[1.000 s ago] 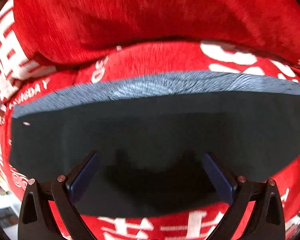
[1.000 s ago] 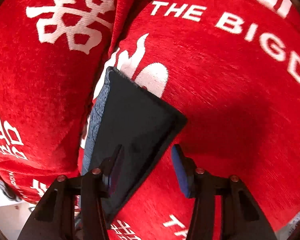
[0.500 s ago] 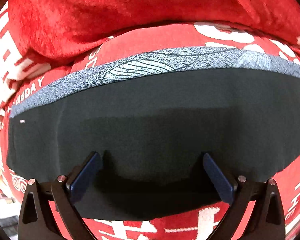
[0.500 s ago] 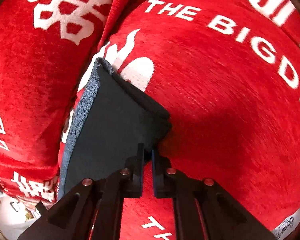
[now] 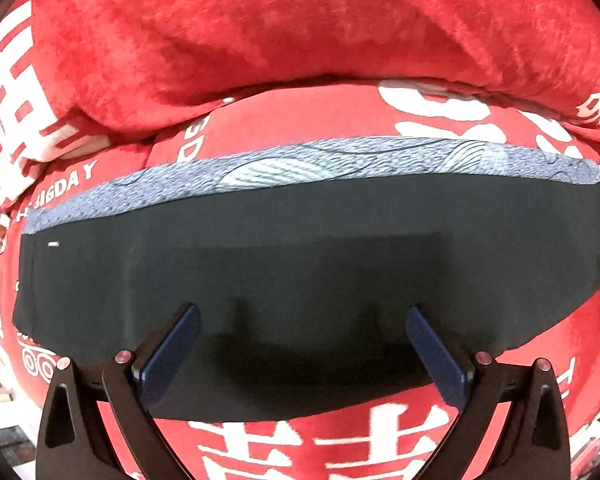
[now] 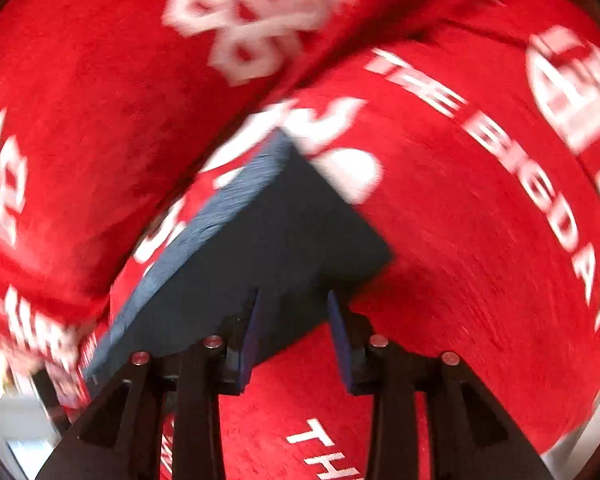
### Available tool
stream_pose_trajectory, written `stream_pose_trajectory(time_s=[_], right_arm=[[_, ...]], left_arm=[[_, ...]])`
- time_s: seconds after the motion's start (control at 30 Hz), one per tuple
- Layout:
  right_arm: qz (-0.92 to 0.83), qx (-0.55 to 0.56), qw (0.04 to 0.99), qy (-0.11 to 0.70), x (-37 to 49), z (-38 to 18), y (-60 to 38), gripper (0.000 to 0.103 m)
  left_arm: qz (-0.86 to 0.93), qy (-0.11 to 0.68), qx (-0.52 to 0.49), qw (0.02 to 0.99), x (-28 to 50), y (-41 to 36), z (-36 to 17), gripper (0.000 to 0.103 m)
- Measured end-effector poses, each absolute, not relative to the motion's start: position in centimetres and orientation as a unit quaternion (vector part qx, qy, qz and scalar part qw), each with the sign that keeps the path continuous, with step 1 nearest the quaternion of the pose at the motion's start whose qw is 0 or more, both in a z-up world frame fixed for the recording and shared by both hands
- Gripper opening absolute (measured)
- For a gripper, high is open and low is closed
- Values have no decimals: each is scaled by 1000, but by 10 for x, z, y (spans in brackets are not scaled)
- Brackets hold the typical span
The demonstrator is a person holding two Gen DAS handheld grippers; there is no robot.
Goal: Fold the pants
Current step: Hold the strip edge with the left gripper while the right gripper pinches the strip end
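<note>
**Dark pants lie folded on red cushions, both grippers free**

Dark fabric fills my left view: the pants (image 5: pixel 300 248) lie flat as a long folded band on the red seat cushion (image 5: pixel 300 120), grey patterned waistband (image 5: pixel 284 164) along the far edge, near the back cushion (image 5: pixel 300 28). I read that as laid square for the next fold. My left gripper (image 5: pixel 302 344) hangs above them, jaws wide apart, nothing between them.

My right gripper (image 6: pixel 294 332) sits at 1 end of the band, jaws opening, the pants' corner (image 6: pixel 352 252) just ahead of them and seemingly unpinched. I judge it a release.

Motion blur smears the right view, so contact there is hard to settle. Layers underneath stay hidden, and neither view shows the whole band sharply.
</note>
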State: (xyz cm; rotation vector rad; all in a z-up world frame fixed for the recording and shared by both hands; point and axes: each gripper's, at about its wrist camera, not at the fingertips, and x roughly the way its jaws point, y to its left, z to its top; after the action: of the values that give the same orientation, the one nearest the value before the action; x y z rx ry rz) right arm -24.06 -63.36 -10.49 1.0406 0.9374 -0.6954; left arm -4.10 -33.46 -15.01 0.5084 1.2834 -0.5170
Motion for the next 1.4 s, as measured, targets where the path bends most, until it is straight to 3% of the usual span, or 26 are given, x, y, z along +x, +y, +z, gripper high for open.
stream_pose_trajectory(time_s=[0.13, 0.23, 0.33, 0.77, 1.4], right_arm=[[-269, 430, 715, 481, -206, -118, -619, 37], [-283, 434, 679, 520, -204, -150, -619, 37], [-284, 473, 685, 476, -222, -146, -622, 38], [-327, 522, 654, 439, -293, -143, -636, 38], [-315, 543, 674, 389, -278, -138, -664, 38]], left_arm=[[-219, 605, 256, 721, -49, -330, -181, 103], [-215, 622, 212, 722, -49, -311, -185, 103], [-206, 626, 224, 718, -47, -308, -177, 103], [-237, 598, 218, 734, -36, -393, -154, 103], [-249, 623, 246, 700, -77, -415, -182, 103]])
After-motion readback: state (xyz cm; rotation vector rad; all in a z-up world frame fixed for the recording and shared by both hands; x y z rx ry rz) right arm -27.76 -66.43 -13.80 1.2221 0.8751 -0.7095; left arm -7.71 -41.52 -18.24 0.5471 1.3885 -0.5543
